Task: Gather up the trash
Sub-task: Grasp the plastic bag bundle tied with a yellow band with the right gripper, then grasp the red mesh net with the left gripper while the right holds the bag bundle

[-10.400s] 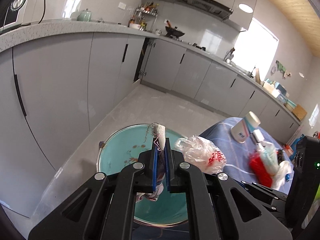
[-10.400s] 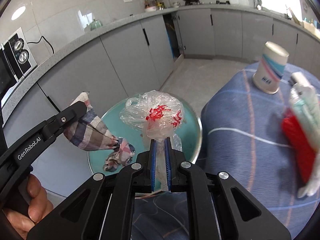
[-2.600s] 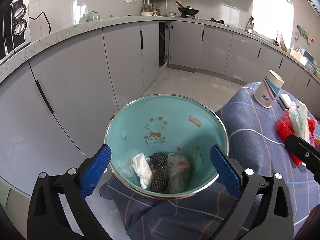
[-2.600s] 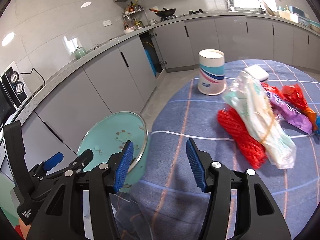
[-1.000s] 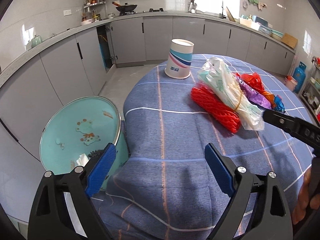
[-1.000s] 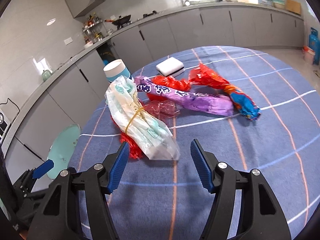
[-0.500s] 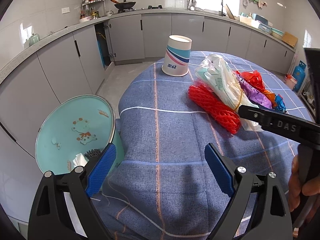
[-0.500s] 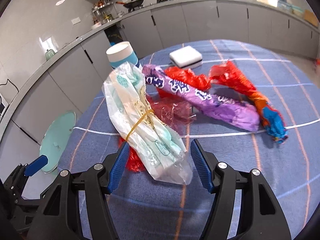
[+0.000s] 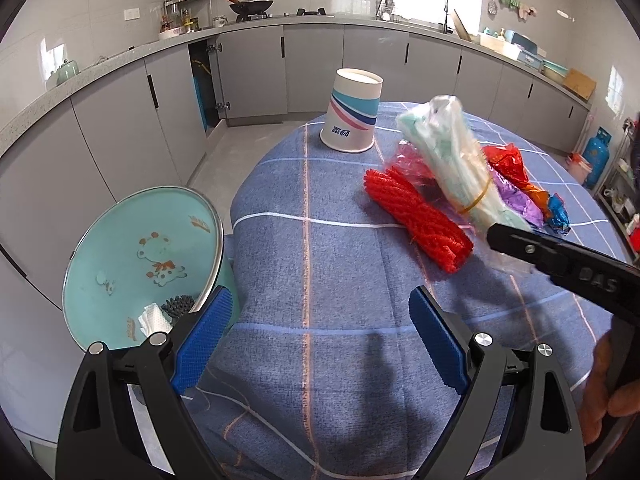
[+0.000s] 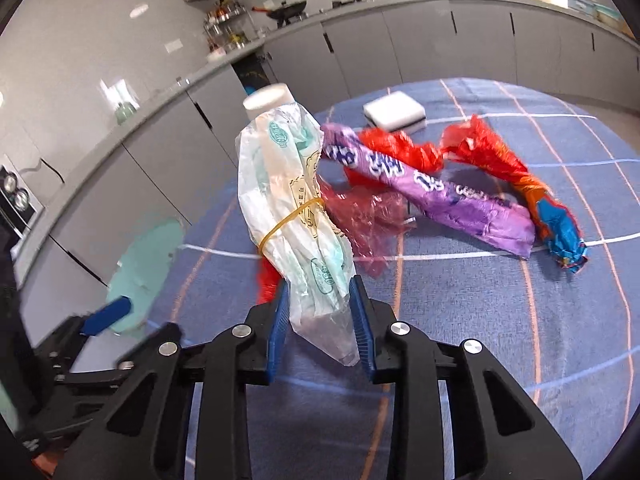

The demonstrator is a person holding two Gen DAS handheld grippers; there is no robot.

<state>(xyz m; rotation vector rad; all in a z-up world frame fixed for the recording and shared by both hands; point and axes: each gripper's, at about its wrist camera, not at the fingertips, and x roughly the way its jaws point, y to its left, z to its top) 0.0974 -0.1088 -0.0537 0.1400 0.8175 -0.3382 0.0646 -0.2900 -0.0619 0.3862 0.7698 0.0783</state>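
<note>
1. The right gripper point(image 10: 322, 322) has just been closing and now grasps the near end of the banded plastic bag point(image 10: 296, 216), lifting it off the desk point(image 9: 320, 248).
2. The left gripper point(image 9: 316, 340) hangs released near the desk's near edge.
3. The teal bin point(image 9: 140, 248) waits on the kitchen floor beside the desk's left edge.

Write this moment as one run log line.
right gripper: closing around banded plastic bag | left gripper: open, empty | teal bin: holds trash

Paper cup point(image 10: 267, 98) mostly hidden behind bag point(image 10: 296, 216); bin point(image 10: 146, 264) blurred — contents unreadable.
</note>
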